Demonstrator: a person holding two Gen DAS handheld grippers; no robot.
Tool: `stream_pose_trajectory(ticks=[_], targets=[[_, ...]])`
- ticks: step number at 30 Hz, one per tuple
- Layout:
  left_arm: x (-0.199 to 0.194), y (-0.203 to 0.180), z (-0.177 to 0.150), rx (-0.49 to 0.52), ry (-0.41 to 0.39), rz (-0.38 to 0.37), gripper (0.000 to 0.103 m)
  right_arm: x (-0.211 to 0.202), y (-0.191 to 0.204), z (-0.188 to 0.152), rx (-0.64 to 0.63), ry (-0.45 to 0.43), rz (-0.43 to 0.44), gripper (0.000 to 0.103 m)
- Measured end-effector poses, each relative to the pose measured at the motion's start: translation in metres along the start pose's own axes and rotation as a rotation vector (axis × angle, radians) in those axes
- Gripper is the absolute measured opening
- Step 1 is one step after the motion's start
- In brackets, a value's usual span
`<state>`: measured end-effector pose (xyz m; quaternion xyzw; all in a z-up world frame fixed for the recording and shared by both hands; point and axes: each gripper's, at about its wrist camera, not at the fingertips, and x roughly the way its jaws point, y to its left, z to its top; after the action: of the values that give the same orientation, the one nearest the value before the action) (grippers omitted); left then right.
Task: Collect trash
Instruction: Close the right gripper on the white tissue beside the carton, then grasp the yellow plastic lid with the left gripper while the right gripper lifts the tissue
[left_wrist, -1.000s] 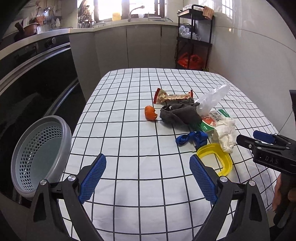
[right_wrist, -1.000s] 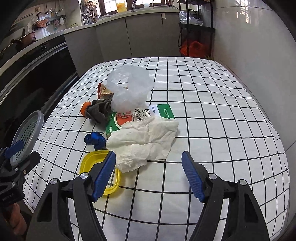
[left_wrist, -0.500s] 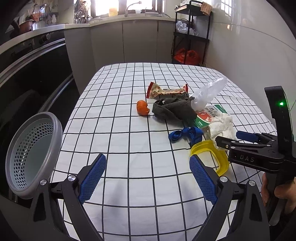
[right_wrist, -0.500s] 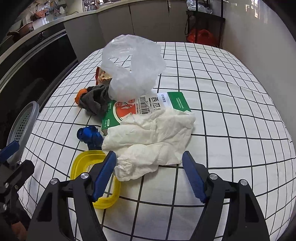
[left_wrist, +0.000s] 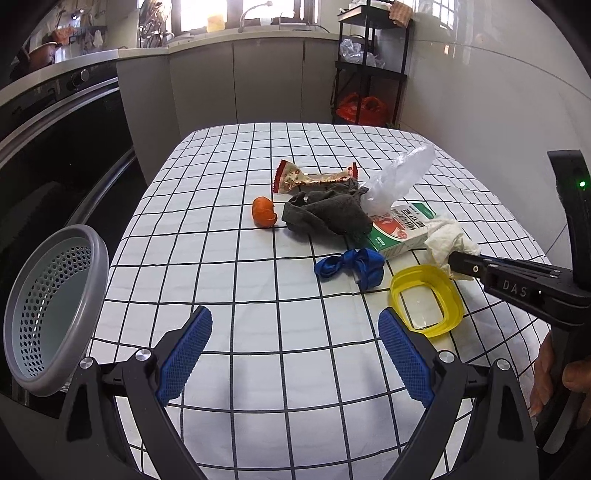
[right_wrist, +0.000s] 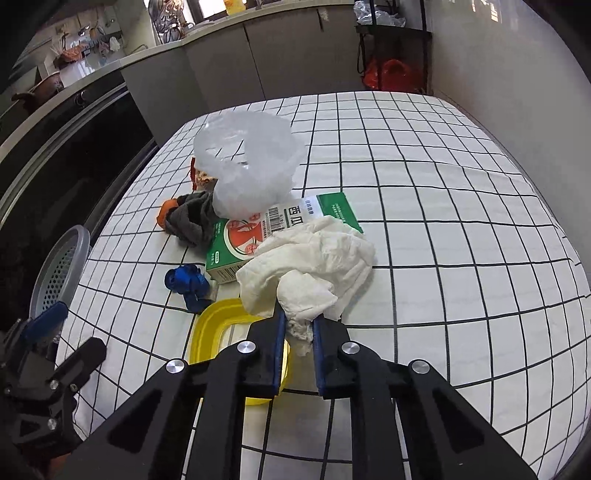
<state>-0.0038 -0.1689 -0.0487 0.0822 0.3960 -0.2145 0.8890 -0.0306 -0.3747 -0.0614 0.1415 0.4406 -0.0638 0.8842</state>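
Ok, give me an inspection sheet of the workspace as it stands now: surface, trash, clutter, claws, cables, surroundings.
Surface: table under a white cloth with black grid lines.
Trash: crumpled tissue, green carton, plastic bag, snack wrapper, orange peel, dark rag, blue scrap, yellow lid, all bunched together.
Bin: grey perforated basket at the table's left edge.
Clutter: nothing seen beyond the trash.
Claws: left claw open, holding nothing; right claw shut on the tissue's near edge.
Cables: nothing seen.
Surroundings: oven front, cabinets, black shelf rack.
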Motion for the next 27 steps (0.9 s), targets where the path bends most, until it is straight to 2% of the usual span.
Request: stream_pose_trajectory(ticks=[12,16,27], targets=[[0.014,-0.053,-0.01,0.012,0.055,-0.08,0.09,-0.047,-0.045,0.01,0.152,-0.129,-0.019,0.013],[0.028,-0.075,-0.013,0.021,0.079,-0.083,0.09,-0.053,-0.058,0.011,0.184,-0.137,-0.015,0.013],[0.052,-0.104,-0.006,0.016,0.111,-0.087,0.09,-0.061,-0.073,0.013,0.242,-0.16,0.029,0.013]])
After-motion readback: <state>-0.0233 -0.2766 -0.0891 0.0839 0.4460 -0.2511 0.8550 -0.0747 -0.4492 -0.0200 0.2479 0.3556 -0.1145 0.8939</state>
